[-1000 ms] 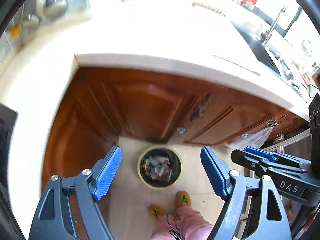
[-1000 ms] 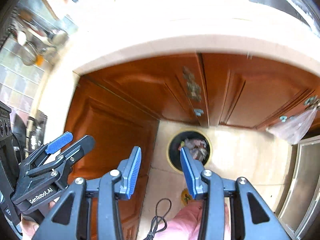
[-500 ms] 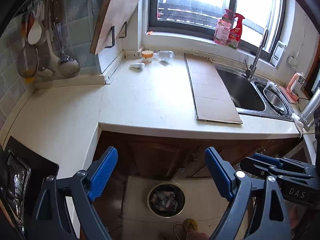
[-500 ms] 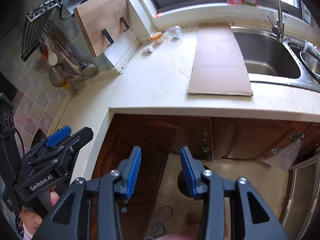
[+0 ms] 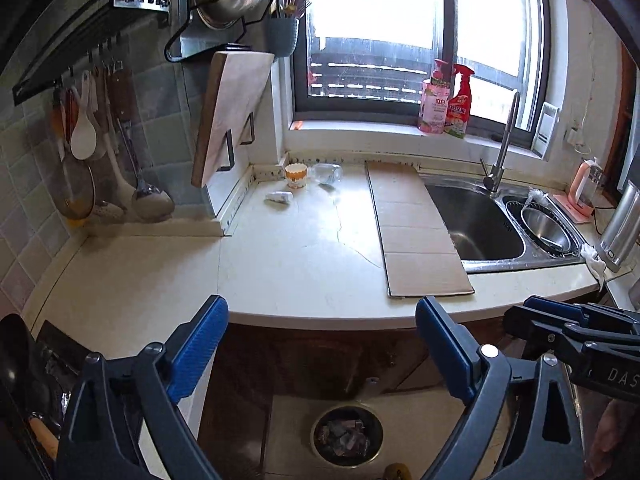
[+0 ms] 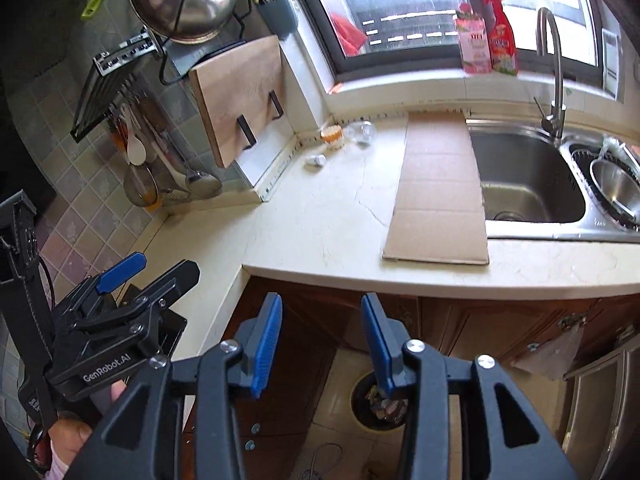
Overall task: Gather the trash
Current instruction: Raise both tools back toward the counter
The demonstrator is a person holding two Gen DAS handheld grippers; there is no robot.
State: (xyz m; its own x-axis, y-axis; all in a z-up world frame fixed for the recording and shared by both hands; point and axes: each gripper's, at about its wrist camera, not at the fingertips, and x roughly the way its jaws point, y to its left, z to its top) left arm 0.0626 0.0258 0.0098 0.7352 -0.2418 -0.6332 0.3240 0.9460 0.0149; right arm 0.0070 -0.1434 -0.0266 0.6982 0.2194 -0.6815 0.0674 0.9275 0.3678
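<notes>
A home kitchen: steel sink, hanging ladles, cutting board, wooden cabinets.

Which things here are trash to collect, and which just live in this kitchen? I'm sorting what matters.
Job:
paper cup
plastic bottle
small tube
cardboard
bin, already holding trash
left gripper, empty, jaws opening
right gripper, empty, open

Lying about:
cutting board
ladles
spray bottles
sink

A flat sheet of cardboard is laid on the counter just left of the sink. Two bottles are stood on the far windowsill.
</notes>
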